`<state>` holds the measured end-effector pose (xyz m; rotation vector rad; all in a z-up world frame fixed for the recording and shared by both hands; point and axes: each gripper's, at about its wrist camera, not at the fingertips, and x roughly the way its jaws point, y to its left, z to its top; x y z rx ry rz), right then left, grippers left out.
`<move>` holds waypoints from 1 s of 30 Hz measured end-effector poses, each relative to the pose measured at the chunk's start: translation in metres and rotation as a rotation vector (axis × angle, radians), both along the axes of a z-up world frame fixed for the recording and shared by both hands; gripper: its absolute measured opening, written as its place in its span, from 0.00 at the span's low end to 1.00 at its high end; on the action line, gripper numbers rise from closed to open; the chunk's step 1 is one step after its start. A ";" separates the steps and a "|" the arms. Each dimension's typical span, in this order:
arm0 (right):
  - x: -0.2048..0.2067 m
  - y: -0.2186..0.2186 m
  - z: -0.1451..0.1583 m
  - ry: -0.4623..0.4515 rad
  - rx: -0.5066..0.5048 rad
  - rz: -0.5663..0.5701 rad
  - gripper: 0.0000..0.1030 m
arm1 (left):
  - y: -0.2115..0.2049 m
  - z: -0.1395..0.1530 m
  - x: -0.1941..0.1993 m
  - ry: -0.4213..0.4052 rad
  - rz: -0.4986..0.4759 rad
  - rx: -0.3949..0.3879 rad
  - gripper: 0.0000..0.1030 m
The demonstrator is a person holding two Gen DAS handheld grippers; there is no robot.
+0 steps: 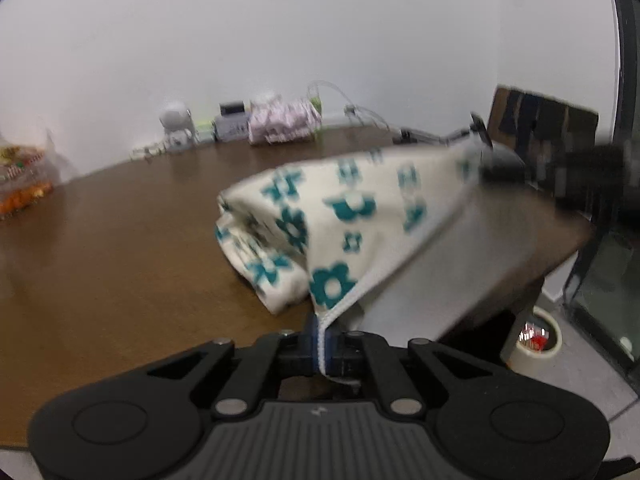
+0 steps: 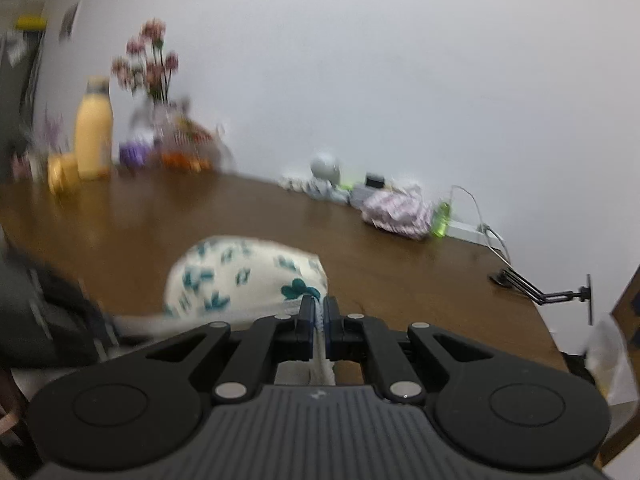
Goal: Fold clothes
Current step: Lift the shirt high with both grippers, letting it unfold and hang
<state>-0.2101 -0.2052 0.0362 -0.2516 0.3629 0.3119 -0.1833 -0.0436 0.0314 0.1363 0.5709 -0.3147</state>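
- Left gripper [image 1: 321, 338] at bottom centre of left wrist view, jaws pinched tight on stitched hem of cream cloth w/ teal flowers [image 1: 340, 216].
- Cloth lifted off brown table [image 1: 120, 240], stretched from left jaws up & away toward right gripper [image 1: 486, 160], blurred at far right edge of same view.
- Far end of cloth bunched in soft roll, hanging just over tabletop; plain grey-white underside facing right.
- Right wrist view: right gripper [image 2: 319, 312], jaws squeezed together on hem of same cloth [image 2: 244, 276], white edge running between fingers.
- Cloth mounded just ahead of right jaws, above table [image 2: 400, 264].
- Dark blurred shape at left edge of right wrist view, too smeared to ID.
- Background, right wrist view: yellow bottle [image 2: 94, 132] standing upright at table's far left, pink flowers [image 2: 146, 60] beside it.
- Folded pink-white fabric pile [image 2: 398, 210] near wall; small green bottle [image 2: 441, 216] just beside it.
- Left wrist view: same fabric pile [image 1: 284, 120] at back of table, white round-headed figure [image 1: 176, 124] left of it.
- Snack bag [image 1: 22, 184] at far left table edge.
- Both views motion-blurred.
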 end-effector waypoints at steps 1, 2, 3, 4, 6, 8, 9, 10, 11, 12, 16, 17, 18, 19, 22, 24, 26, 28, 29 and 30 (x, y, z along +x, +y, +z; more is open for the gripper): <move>-0.001 0.004 -0.009 0.006 -0.028 0.003 0.04 | 0.003 0.003 0.002 -0.012 0.003 -0.010 0.02; -0.001 0.008 -0.019 0.013 -0.058 0.008 0.05 | 0.006 0.006 0.003 -0.021 0.007 -0.019 0.02; -0.001 0.013 -0.031 0.013 -0.091 0.001 0.07 | 0.009 0.009 0.004 -0.023 0.005 -0.040 0.02; -0.001 0.018 -0.043 0.009 -0.129 -0.009 0.11 | 0.012 0.012 0.006 -0.015 0.004 -0.066 0.02; -0.004 0.026 -0.063 -0.013 -0.203 -0.024 0.13 | 0.019 0.017 0.010 0.001 0.010 -0.109 0.02; -0.009 0.031 -0.074 -0.032 -0.242 -0.037 0.16 | 0.024 0.023 0.010 -0.017 0.018 -0.110 0.02; -0.010 0.031 -0.074 -0.039 -0.247 -0.050 0.17 | 0.026 0.026 0.010 -0.033 0.021 -0.104 0.02; -0.010 0.031 -0.074 -0.047 -0.251 -0.062 0.17 | 0.026 0.030 0.008 -0.053 0.021 -0.097 0.02; -0.011 0.030 -0.074 -0.054 -0.254 -0.075 0.18 | 0.027 0.034 0.006 -0.073 0.019 -0.089 0.02; -0.011 0.030 -0.074 -0.061 -0.257 -0.088 0.18 | 0.026 0.037 0.003 -0.088 0.017 -0.081 0.02; -0.014 0.021 -0.037 -0.102 -0.159 -0.081 0.01 | 0.024 0.053 0.002 -0.161 0.015 -0.004 0.02; -0.015 0.018 -0.024 -0.114 -0.121 -0.073 0.01 | 0.025 0.063 0.003 -0.208 0.017 0.025 0.02; -0.016 0.016 -0.011 -0.125 -0.084 -0.064 0.01 | 0.028 0.080 0.005 -0.268 0.021 0.043 0.02; -0.017 0.011 0.008 -0.155 -0.054 -0.048 0.01 | 0.033 0.100 0.006 -0.323 0.018 0.045 0.02; -0.020 0.004 0.096 -0.321 -0.015 0.016 0.01 | 0.050 0.183 0.001 -0.504 -0.045 0.030 0.02; -0.030 0.001 0.159 -0.449 -0.015 0.058 0.01 | 0.056 0.245 -0.013 -0.648 -0.083 0.036 0.02; -0.045 0.000 0.220 -0.581 -0.019 0.093 0.01 | 0.060 0.304 -0.029 -0.783 -0.112 0.033 0.02; -0.064 0.001 0.274 -0.697 -0.037 0.115 0.01 | 0.059 0.350 -0.045 -0.893 -0.109 0.053 0.01; -0.070 0.001 0.295 -0.726 -0.046 0.115 0.01 | 0.058 0.370 -0.050 -0.925 -0.118 0.050 0.01; -0.074 0.001 0.314 -0.747 -0.054 0.112 0.01 | 0.058 0.382 -0.052 -0.941 -0.122 0.042 0.01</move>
